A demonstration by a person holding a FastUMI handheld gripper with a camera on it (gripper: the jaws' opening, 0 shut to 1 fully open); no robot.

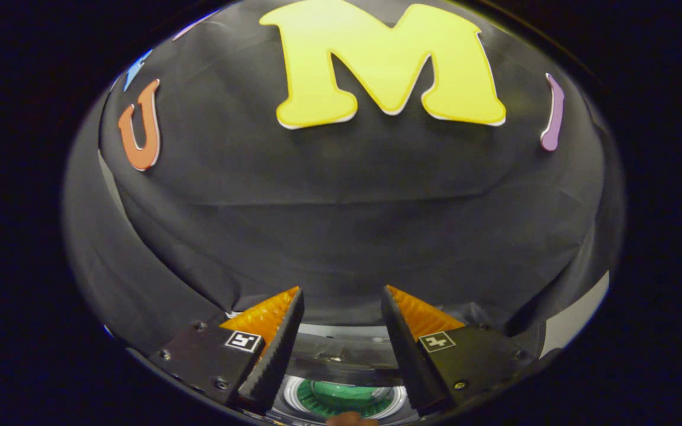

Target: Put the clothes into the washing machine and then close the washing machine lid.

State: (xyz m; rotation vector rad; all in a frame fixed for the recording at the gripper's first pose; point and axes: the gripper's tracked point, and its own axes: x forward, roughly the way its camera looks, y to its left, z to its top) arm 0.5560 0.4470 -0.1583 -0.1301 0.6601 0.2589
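Presently on record:

Handheld two-finger gripper (341, 296): black wedge-shaped fingers with ribbed black inner pads (276, 355) and orange textured outer faces, each body bearing a small square black-and-white marker tag. Fingers spread well apart, released, grasping nothing; gap between the tips clear.

White top-loading washing machine (341, 346): low between the two fingers and just ahead of them, seen from above. Pale grey-white top panel across the gap; round drum opening (341, 399) beneath it, ringed in white, uncovered.

Green garment (341, 393): inside the drum opening, between the fingers and below their tips, lying within the white ring. Not touching either finger. Full shape and fabric type not discernible, only a green mass with darker patterned edges.

Small rounded reddish-brown item (350, 420): nearest the gripper's base, between the fingers, partly cut off; identity cannot be told.

Black draped cloth wall (341, 225): beyond the fingers, rising behind the machine, creased in a horizontal fold across its width and falling in slanting folds to either side of the gripper.

Washing machine lid: position not discernible.
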